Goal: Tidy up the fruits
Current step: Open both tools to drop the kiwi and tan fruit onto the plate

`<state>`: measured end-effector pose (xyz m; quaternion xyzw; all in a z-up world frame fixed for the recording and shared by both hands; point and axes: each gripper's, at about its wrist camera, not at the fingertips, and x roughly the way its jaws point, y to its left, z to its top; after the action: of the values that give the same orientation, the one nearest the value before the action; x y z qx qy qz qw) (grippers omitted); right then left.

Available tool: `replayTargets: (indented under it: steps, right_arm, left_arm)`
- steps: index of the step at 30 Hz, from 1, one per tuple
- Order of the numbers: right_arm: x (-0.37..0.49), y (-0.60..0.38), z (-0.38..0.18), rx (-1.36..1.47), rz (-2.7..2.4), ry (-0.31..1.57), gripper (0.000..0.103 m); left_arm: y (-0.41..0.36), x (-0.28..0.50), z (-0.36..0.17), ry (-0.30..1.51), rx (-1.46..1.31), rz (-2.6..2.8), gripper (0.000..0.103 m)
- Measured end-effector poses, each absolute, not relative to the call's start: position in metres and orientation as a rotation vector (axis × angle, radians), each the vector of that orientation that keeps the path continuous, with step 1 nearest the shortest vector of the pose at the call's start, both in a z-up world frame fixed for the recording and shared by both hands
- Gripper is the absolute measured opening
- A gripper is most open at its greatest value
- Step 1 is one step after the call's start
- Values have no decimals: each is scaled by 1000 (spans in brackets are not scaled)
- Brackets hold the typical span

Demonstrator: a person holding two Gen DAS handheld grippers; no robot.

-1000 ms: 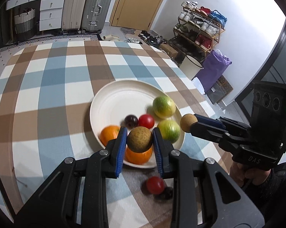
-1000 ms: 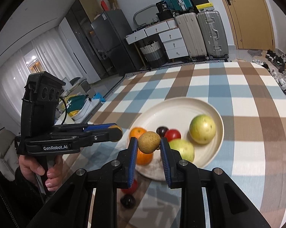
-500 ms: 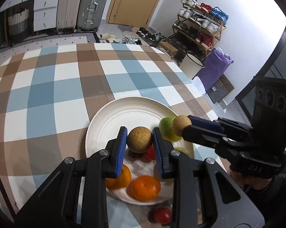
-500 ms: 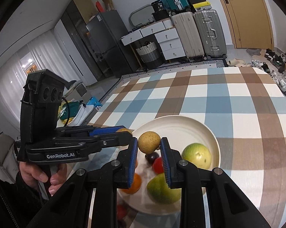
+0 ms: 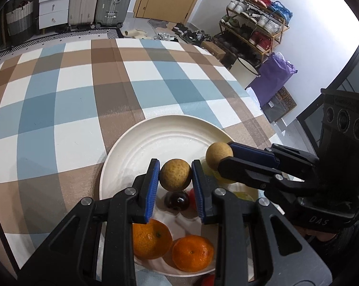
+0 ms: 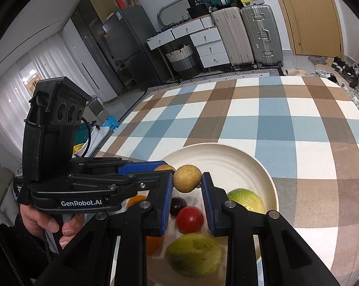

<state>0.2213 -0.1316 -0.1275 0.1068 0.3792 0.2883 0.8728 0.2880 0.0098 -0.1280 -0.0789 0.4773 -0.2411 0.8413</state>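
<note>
A cream plate [image 5: 169, 140] [image 6: 229, 157] sits on the checked tablecloth. My left gripper [image 5: 175, 176] is shut on a small tan round fruit [image 5: 175, 177] above the plate. My right gripper [image 6: 187, 181] is shut on a second tan round fruit [image 6: 187, 178] beside it, also over the plate; it also shows in the left wrist view [image 5: 218, 155]. On the plate lie two oranges [image 5: 152, 238] [image 5: 192, 253], a dark plum [image 5: 177, 200] [image 6: 177, 203], a red fruit [image 6: 189, 219] and two green fruits [image 6: 245, 200] [image 6: 193, 253].
The checked tablecloth [image 5: 72, 100] stretches beyond the plate. A red fruit [image 5: 206, 281] lies on the cloth just off the plate's near rim. Suitcases [image 6: 248, 35], drawers and a shoe rack [image 5: 255, 28] stand on the floor beyond the table.
Both grippers have moved forward over the plate with their tan fruits still held. The fruits on the plate now lie under and behind the fingertips.
</note>
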Motion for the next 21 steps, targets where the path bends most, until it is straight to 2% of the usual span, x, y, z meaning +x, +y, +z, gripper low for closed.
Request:
replayTargets:
  steps: [14,19,21]
  right_arm:
    - [224,-135,-132,213,573,805,25]
    - [213,-144,-119,226,554,759,38]
    - [208,-146,-114,227,559,745,38]
  left_arm:
    - [12,291,-128,1002,-194,-506,25]
    - [15,281,-114,980,-189,-503,28]
    - [16,274,-107,965,-191,-501,32]
